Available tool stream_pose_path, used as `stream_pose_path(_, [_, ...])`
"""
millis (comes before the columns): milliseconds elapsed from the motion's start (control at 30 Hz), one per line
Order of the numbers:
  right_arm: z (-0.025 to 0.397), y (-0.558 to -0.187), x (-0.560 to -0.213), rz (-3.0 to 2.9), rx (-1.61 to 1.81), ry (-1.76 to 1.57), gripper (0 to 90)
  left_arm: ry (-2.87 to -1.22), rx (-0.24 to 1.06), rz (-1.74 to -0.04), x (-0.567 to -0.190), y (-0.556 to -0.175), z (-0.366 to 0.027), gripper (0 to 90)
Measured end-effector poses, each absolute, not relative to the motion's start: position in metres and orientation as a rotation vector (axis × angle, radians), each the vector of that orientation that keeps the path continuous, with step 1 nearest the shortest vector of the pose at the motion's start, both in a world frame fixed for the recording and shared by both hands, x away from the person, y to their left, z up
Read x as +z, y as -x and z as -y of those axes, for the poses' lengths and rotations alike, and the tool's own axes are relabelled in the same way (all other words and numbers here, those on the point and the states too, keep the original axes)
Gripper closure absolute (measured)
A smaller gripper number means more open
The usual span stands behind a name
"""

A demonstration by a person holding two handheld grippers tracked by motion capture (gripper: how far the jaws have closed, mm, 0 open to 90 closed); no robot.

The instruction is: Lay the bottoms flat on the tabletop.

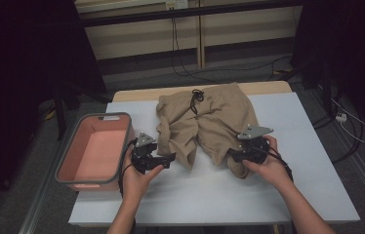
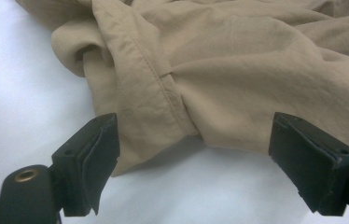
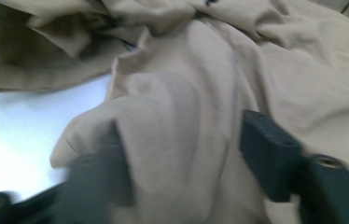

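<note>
Shorts [image 1: 210, 122] of tan cloth lie spread across the middle of the white bench [image 1: 307, 161], waistband toward the far edge, with a black drawstring [image 1: 196, 100] curled on the cloth near that band. The two leg ends point back at the person.

The left claw [image 1: 168, 158] sits low on the bench just beside the hem of the left leg. In the left gripper view its jaws stand wide apart, and the folded hem [image 2: 163, 121] lies between and just ahead of them, not pinched (bare bench shows beneath the pads).

The right claw [image 1: 234, 156] is at the end of the other leg. In the right gripper view its jaws are spread and a rumpled fold of cloth [image 3: 182, 154] bulges up between them; the near jaw is blurred, so whether it presses the cloth is unclear.

A pink bin [image 1: 95, 151] with a grey rim stands at the left of the bench, just beside the left hand [image 1: 139, 178]. Cables [image 1: 180, 53] trail over the floor beyond the far edge.
</note>
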State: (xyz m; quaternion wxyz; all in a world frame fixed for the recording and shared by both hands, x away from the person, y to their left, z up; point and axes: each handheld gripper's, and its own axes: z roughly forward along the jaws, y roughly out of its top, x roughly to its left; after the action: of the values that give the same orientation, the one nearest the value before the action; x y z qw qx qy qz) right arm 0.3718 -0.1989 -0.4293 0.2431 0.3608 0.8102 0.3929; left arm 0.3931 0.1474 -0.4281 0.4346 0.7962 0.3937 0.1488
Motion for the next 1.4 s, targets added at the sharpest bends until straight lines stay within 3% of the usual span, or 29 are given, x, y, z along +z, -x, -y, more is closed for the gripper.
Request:
stream_pose_path(300, [0.177, -0.364, -0.415, -2.246, 1.153, -0.921, 22.2, -1.966, 0.382, -0.980, -0.425, -0.389, -0.152, 14.5])
stream_pose_path(967, [0.122, -0.353, -0.420, -2.427, 1.164, -0.695, 20.5, -1.962, 0.403, -1.000, -0.426, -0.386, -0.159, 13.9])
stream_pose_path(1200, [0.093, -0.347, -0.429, -2.487, 1.184, -0.618, 38.6, -1.969, 0.405, -1.002, -0.427, -0.386, -0.158, 13.9])
stream_pose_path(1400, [0.080, -0.355, -0.444, -2.496, 1.145, -0.647, 73.6, -1.969, 0.408, -1.001, -0.427, -0.386, -0.158, 14.1])
